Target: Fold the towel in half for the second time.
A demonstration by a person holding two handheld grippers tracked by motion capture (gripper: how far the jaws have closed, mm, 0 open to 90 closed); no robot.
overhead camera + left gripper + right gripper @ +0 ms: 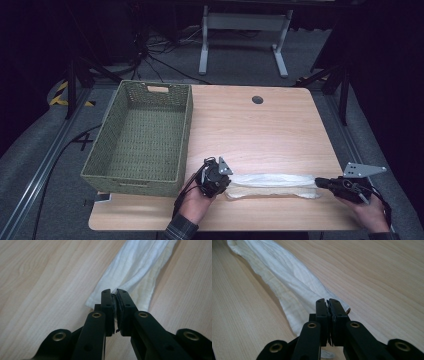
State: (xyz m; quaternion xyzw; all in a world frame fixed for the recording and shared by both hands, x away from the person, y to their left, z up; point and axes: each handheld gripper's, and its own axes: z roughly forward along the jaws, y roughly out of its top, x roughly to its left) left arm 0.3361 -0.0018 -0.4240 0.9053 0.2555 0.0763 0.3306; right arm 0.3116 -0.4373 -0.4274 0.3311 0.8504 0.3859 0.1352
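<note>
- One white cloth (272, 184) is seen, pulled into a long folded strip along the near edge of the table (260, 130), running left to right between the two grippers.
- Two grippers are counted, one in each of the person's hands. The left gripper (223, 184) is parked at the cloth's left end, just beside the near right corner of the basket (135, 175).
- In the left gripper view the left gripper (114, 293) is shown with its two black jaws pinched together on the end of the cloth (140, 267), a bit of fabric squeezed between the pads.
- The right gripper (320, 183) is placed at the cloth's right end, close to the table's right edge.
- In the right gripper view the right gripper (327, 302) is clamped the same way, jaws closed on the other end of the cloth (287, 282), which is stretched away toward the upper left of that view.
- One woven green basket is counted, sitting on the left side of the table, with one handle cutout visible in its far wall. The cloth is kept outside it, well to its right.
- One round hole (257, 100) is spotted near the table's far edge.
- One white frame (245, 35) with two feet is seen on the floor behind the table.
</note>
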